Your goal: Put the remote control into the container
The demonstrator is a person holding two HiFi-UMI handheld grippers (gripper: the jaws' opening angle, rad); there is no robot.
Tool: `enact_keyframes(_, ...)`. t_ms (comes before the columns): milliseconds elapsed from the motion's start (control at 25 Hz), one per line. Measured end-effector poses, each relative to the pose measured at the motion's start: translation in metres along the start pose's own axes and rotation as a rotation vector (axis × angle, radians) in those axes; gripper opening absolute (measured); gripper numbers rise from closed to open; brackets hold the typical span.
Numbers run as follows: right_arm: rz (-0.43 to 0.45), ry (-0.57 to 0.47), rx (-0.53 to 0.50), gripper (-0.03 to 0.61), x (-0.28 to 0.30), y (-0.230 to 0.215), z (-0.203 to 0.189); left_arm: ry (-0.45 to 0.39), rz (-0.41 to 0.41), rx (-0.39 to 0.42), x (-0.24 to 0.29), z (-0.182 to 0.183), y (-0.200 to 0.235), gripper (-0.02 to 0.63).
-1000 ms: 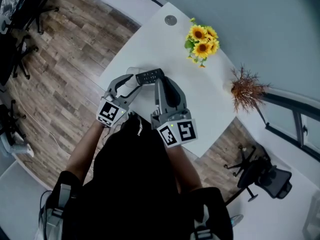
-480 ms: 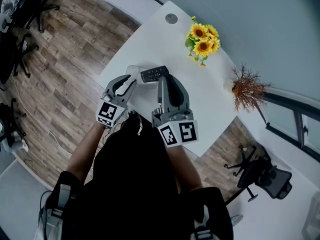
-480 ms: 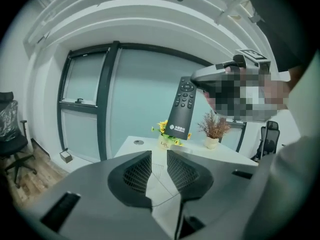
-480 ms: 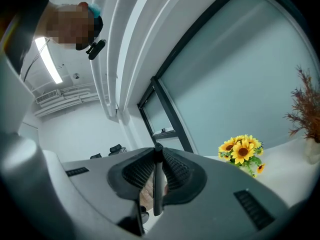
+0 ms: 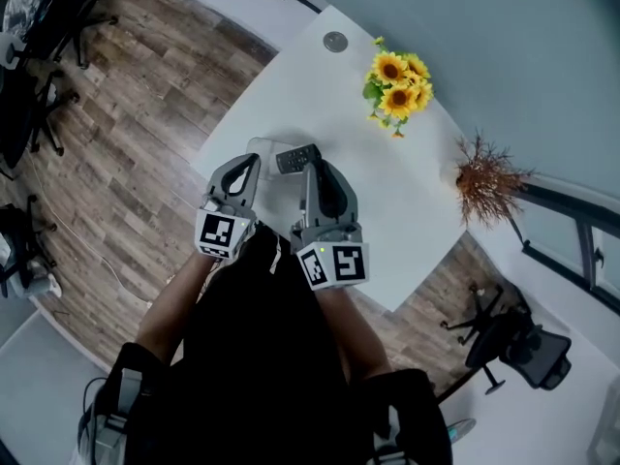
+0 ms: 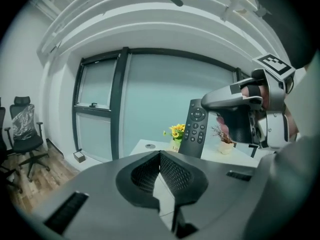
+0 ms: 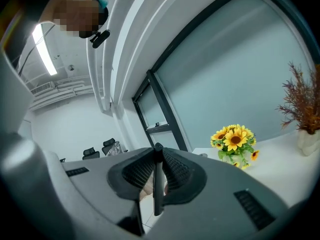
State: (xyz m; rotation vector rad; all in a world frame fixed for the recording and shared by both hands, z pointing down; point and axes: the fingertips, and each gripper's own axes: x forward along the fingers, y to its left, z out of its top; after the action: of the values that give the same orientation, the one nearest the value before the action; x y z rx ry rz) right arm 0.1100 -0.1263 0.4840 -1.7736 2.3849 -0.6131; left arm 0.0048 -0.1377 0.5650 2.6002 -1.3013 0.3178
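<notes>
No legible text, coded squares on left gripper (image 5: 248, 160), right gripper (image 5: 312, 167), remote control (image 6: 195, 129) buttons unreadable

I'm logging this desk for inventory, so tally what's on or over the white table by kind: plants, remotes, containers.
Potted plants: 2, the sunflowers and the dried brown plant
Remote control: 1, held over the table by the right tool
Clear container: 1
Total: 4
</notes>
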Motion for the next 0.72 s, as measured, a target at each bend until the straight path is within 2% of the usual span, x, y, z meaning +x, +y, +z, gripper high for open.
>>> enact_keyframes(120, -0.015, 0.009, -0.041, 0.055, 0.004, 0.0, -0.01, -0.01, 0.041, -0.033, 0.0, 0.005, 0.004, 0.009)
enact_keyframes(280, -0.034, 0.016, -0.093, 0.055, 0.009, -0.001, -0.023, -0.01, 0.054, -0.07, -0.001, 0.006, 0.009, 0.009)
enact_keyframes(520, -0.058, 0.037, -0.106, 0.055, 0.014, 0.002, -0.043, 0.005, 0.073, -0.092, -0.008, 0.006, 0.017, 0.009)
enact_keyframes(720, -0.075, 0.062, -0.113, 0.055, 0.016, 0.003, -0.057, -0.023, 0.054, -0.09, -0.01, 0.016, 0.018, 0.009)
